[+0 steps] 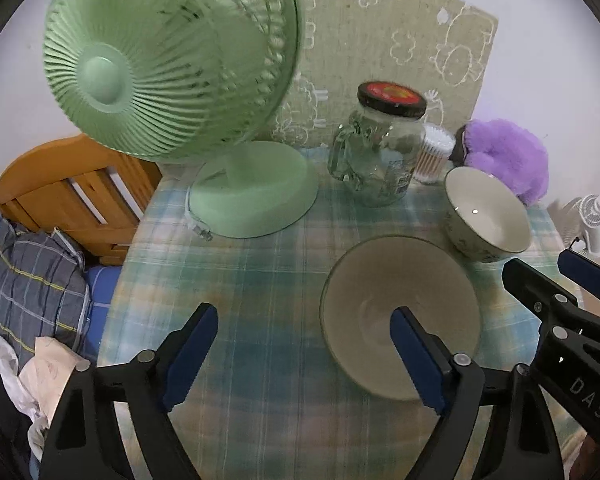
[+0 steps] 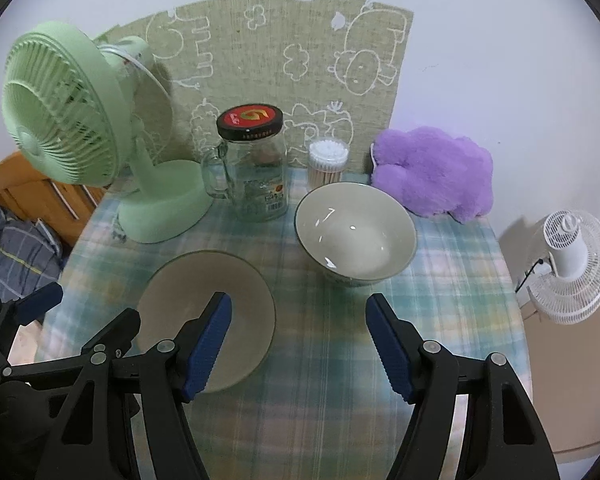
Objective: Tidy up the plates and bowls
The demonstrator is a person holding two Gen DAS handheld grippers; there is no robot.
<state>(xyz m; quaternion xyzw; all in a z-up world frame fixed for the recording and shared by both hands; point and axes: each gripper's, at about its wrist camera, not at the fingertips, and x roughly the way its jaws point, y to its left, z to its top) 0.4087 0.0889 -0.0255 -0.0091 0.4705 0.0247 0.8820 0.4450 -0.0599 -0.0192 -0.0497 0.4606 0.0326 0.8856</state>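
Observation:
A shallow beige plate [image 1: 400, 312] [image 2: 204, 292] lies on the plaid tablecloth. A white bowl with a patterned outside [image 1: 486, 216] [image 2: 356, 232] stands upright behind and to the right of it, apart from it. My left gripper [image 1: 304, 356] is open and empty above the cloth, its right finger over the plate. My right gripper [image 2: 300, 344] is open and empty, in front of the bowl, its left finger over the plate's right part. The right gripper also shows in the left wrist view [image 1: 540, 280].
A green desk fan [image 1: 172, 80] [image 2: 80, 128] stands at the table's back left. A lidded glass jar [image 1: 384, 148] [image 2: 252, 164], a cotton swab tub [image 2: 327, 164] and a purple plush [image 2: 436, 172] line the back. The table [image 2: 480, 280] drops off on both sides. A white fan [image 2: 572, 264] stands beyond the right edge.

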